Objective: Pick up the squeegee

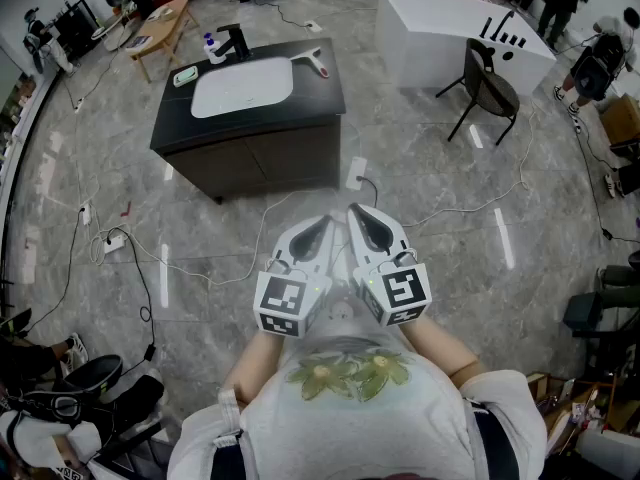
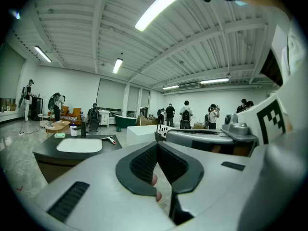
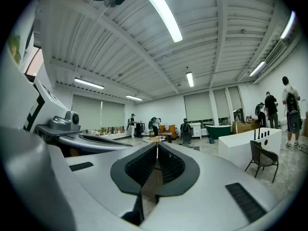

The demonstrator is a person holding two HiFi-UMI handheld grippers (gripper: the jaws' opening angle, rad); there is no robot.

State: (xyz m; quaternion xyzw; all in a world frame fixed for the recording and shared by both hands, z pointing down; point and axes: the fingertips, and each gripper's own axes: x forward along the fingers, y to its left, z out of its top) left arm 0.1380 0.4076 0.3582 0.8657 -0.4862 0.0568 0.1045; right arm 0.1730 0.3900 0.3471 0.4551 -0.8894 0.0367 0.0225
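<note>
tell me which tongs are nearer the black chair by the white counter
Right. The right tongs are on the chair's side, though still well short of it. The left tongs are held just beside them, on the side away from the chair.

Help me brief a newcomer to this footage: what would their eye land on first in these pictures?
First the two grippers, left gripper and right gripper, held side by side before the person's chest, both shut and empty. Next the dark cabinet with its white sink standing ahead across the floor, the squeegee lying near its far right corner.
</note>
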